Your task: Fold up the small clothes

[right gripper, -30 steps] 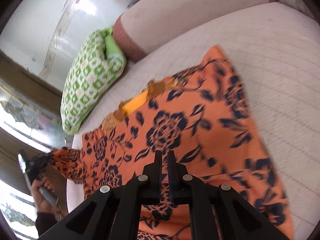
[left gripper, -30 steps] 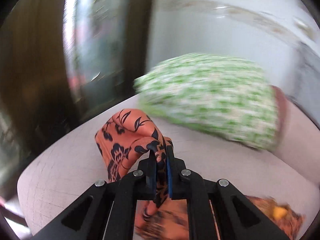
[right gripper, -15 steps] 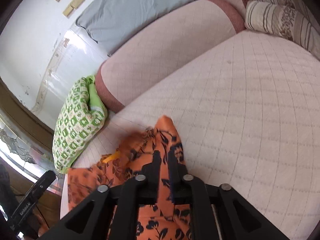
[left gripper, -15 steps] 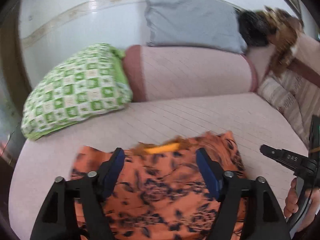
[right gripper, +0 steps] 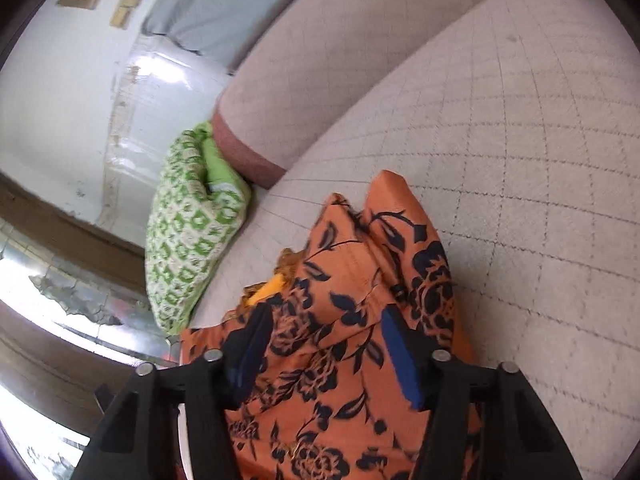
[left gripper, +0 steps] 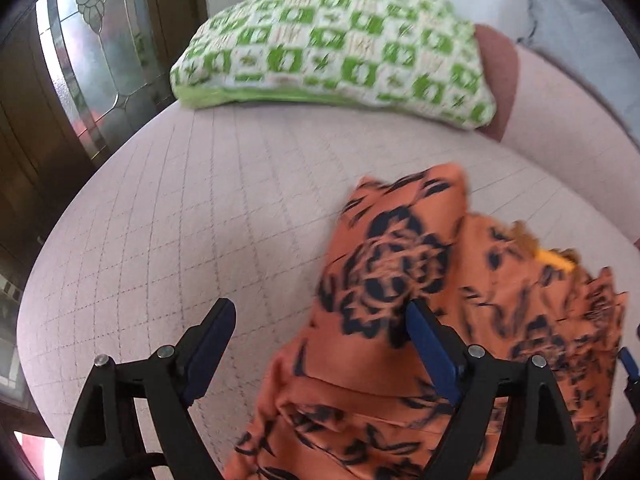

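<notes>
An orange garment with dark blue flowers [left gripper: 400, 272] lies on the pale quilted bed [left gripper: 200, 220], with its side parts folded in over the middle. It also shows in the right wrist view [right gripper: 352, 288], where a yellow neck lining [right gripper: 268, 288] peeks out. My left gripper [left gripper: 320, 332] is open and empty, hovering over the garment's left edge. My right gripper [right gripper: 320, 344] is open and empty, just above the folded cloth. The tip of the other gripper [left gripper: 630, 364] shows at the right edge of the left wrist view.
A green and white checked pillow [left gripper: 332, 44] lies at the head of the bed, also in the right wrist view [right gripper: 192, 232]. A pink bolster [right gripper: 320, 60] and a grey pillow [right gripper: 224, 12] stand behind. A glass door [left gripper: 92, 60] is at the left.
Both grippers let go of the garment: the left opened first, the right after. The sleeves now lie folded in over the middle, and the left camera has swung back left.
</notes>
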